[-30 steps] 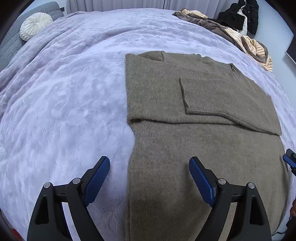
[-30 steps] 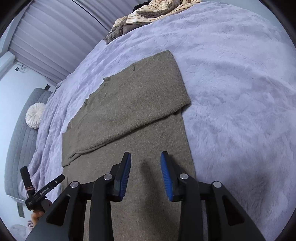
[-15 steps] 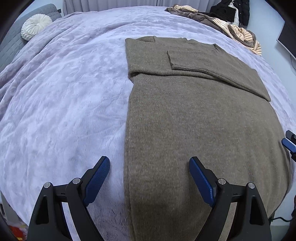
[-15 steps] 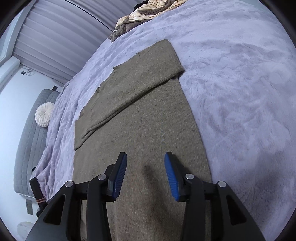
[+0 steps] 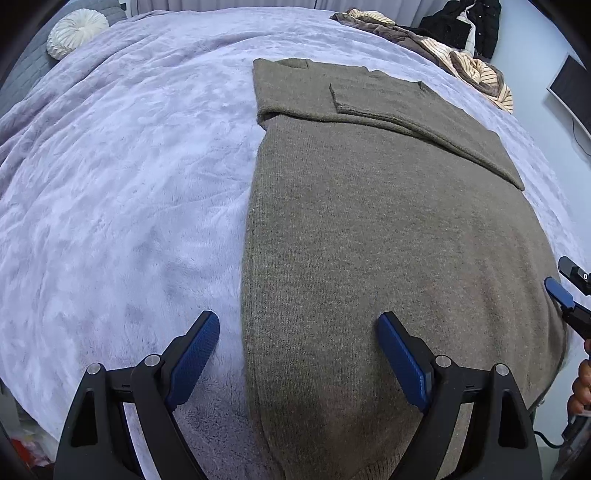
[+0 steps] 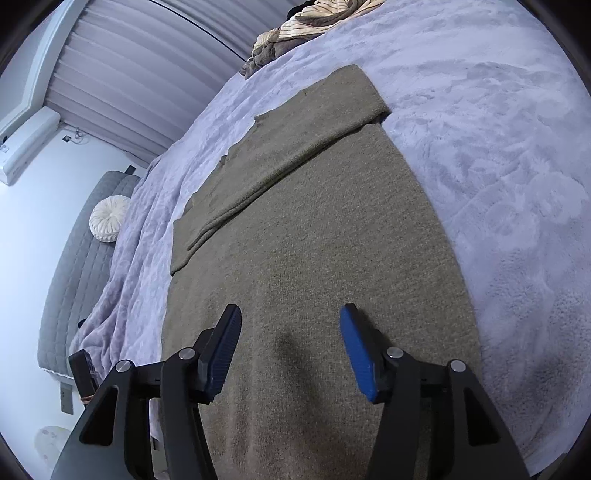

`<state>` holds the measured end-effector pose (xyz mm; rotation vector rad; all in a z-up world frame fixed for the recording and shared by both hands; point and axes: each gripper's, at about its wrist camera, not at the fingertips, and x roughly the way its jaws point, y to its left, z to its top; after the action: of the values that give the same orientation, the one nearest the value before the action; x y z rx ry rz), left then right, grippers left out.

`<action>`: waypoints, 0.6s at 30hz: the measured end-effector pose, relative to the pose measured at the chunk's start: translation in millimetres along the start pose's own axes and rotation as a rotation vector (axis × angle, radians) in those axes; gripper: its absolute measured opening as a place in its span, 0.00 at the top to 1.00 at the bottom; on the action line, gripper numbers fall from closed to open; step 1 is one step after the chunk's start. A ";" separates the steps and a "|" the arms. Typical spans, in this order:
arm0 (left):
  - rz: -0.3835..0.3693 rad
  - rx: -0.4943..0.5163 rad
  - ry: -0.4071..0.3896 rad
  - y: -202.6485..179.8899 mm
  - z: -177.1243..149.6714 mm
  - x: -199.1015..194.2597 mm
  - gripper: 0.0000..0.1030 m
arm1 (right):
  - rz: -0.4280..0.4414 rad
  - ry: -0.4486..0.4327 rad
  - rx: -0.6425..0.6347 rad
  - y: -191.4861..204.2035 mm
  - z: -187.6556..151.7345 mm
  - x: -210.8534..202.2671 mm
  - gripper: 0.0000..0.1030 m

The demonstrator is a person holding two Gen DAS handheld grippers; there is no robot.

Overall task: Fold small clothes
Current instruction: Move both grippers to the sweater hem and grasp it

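Note:
An olive-brown knit sweater (image 5: 369, 229) lies flat on the lilac blanket, its sleeves folded across the chest at the far end (image 5: 406, 107). My left gripper (image 5: 297, 328) hovers open over the sweater's near left edge, one blue pad above the blanket, the other above the knit. In the right wrist view the same sweater (image 6: 314, 229) fills the middle. My right gripper (image 6: 290, 319) hangs over its lower part, jaws opening, with nothing pinched between them. The right gripper's blue fingertip (image 5: 559, 293) shows at the far right of the left wrist view.
A fluffy lilac blanket (image 5: 129, 184) covers the bed. A pile of striped and brown clothes (image 5: 461, 62) lies at the far right corner, with black garments (image 5: 465, 22) behind. A round white cushion (image 5: 75, 31) rests on the grey headboard. The bed's near edge lies just below both grippers.
Both grippers have drawn back from the folded sleeves toward the sweater's hem end, so more of its body shows. The right gripper's jaws have spread wider. The sweater itself has not moved.

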<state>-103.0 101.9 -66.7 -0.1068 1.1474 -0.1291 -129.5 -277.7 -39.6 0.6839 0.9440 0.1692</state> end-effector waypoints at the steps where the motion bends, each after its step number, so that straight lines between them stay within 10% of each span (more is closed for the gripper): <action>1: 0.007 0.003 -0.005 -0.1 -1.4 -0.4 0.00 | -0.001 0.000 -0.002 0.4 -1.1 0.5 0.40; 18: -0.035 -0.012 0.034 8.4 -11.8 2.2 0.00 | 0.021 0.004 -0.022 4.7 0.3 0.7 0.31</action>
<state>-112.5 109.6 -74.8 -0.1362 1.1804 -0.1557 -128.2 -273.8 -37.1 0.6737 0.9373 0.1992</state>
